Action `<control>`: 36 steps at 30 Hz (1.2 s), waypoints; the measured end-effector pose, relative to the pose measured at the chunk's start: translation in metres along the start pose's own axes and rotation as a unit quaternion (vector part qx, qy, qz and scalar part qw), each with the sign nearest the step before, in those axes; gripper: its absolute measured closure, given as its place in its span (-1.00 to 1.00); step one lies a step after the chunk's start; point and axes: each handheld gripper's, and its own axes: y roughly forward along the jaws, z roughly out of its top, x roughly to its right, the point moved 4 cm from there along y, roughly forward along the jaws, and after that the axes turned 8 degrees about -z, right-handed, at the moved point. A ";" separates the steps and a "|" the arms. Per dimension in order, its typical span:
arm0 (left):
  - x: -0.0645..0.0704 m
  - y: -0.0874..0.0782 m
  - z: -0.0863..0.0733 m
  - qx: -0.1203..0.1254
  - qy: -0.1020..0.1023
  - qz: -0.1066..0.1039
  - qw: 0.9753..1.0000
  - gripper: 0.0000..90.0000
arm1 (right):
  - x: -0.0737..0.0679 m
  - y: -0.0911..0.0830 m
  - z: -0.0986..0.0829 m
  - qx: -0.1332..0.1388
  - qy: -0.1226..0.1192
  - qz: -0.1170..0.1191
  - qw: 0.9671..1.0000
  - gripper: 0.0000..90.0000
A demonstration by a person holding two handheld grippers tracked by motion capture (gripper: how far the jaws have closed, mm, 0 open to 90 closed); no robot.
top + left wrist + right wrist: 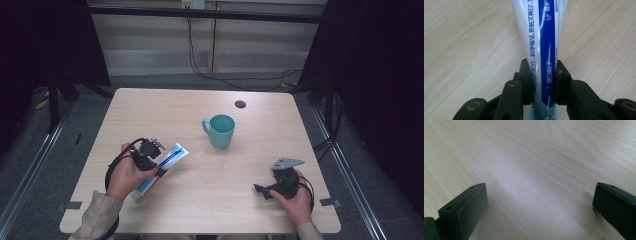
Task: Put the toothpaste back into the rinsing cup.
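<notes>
Counter (200, 190) lies bare between my hands at lower centre; toothpaste tube (162, 167) at lower left sits pinched in my left tool (541, 75), while my right tool (539, 212) gapes, lower right

The left hand (125, 175) is reaching in from the tabletop's near-left corner, sleeve at the near edge, wrapping around the left gripper (161, 172). In the left gripper view that gripper's two black jaws are pressing in from both sides on what sits between them. The right hand (295, 200) is resting near the tabletop's near-right corner, holding the right gripper (258, 189) low and pointing leftward. In the right gripper view its jaws are standing wide apart.
</notes>
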 end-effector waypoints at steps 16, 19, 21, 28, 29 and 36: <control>0.003 -0.005 0.018 0.059 0.013 0.000 0.998 0.64 | 0.003 -0.003 -0.001 0.011 0.010 -0.010 1.000 -0.80; 0.003 -0.004 0.021 0.072 0.012 -0.001 0.997 0.64 | 0.006 -0.007 -0.001 0.012 0.023 -0.004 1.000 -0.71; 0.003 -0.003 0.024 0.079 0.013 0.002 0.997 0.64 | 0.008 -0.010 0.000 0.017 0.034 -0.002 0.999 -0.70; 0.005 0.001 0.033 0.099 0.013 0.007 0.995 0.64 | 0.008 -0.017 0.007 0.020 0.044 0.001 0.999 -0.67; 0.005 0.001 0.034 0.101 0.014 0.008 0.995 0.64 | 0.007 -0.017 0.008 0.020 0.043 0.005 0.999 -0.67; 0.010 0.004 0.043 0.120 0.020 0.010 0.992 0.63 | 0.004 -0.021 0.016 0.013 0.044 0.013 0.999 -0.67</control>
